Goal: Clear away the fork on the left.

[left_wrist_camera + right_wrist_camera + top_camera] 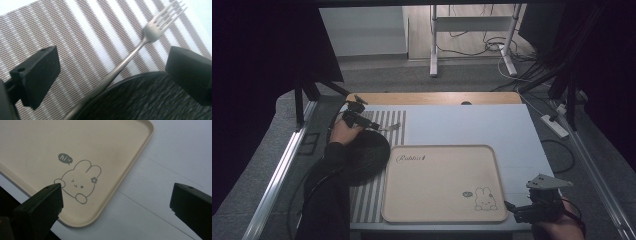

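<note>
I hold my left gripper [110, 75] spread wide over the fork [130, 53], straddling its thin steel handle to take it; the fork lies on the ribbed striped mat [75, 37], its handle seemingly propped on the dark plate [140, 100]; my right gripper [117, 202] waits, parted and empty, beside the smooth cream tray [75, 142].

There is one fork [150, 33], one black plate [364, 156], one tray [439, 182] and one striped mat [377, 125] on one bench [472, 122].
</note>
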The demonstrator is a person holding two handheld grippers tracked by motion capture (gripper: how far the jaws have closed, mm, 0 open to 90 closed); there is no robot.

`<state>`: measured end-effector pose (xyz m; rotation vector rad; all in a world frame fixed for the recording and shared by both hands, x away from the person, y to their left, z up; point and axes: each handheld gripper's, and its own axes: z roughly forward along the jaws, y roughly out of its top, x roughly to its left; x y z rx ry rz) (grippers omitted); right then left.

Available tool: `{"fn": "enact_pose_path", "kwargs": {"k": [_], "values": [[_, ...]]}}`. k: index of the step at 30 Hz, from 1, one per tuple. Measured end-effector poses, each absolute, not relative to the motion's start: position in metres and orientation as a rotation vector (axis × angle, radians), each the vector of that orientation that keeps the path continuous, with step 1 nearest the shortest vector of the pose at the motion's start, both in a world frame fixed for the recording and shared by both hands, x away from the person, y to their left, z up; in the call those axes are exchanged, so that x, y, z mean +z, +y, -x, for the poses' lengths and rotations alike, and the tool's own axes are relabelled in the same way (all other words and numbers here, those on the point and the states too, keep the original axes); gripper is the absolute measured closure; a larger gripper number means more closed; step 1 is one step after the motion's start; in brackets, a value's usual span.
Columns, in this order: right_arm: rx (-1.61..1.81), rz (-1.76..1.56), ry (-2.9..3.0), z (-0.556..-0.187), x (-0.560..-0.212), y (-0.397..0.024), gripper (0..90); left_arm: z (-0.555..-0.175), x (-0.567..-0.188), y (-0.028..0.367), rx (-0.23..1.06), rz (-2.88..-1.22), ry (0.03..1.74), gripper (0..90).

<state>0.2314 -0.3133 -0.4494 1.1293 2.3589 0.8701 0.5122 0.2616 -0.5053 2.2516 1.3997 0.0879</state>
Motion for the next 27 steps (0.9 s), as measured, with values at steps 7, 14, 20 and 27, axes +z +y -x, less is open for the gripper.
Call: {"fn": "enact_pose_path", "kwargs": {"k": [7,14,20,27], "values": [[0.874,-1.126,2.360,-0.231,-0.449,-0.313,0.0,-0.519,-0.510,0.237,0.082,-2.332,1.358,0.0],[0.876,-1.122,2.360,-0.231,-0.449,-0.313,0.0,-0.525,-0.520,0.219,0.165,-2.470,1.383,0.0],[0.877,-1.120,2.361,-0.231,-0.450,-0.313,0.0,-0.527,-0.524,0.222,0.150,-2.488,1.376,2.5],[0.870,-1.113,2.367,-0.231,-0.450,-0.313,0.0,-0.526,-0.515,0.232,0.169,-2.495,1.308,37.6]]}}
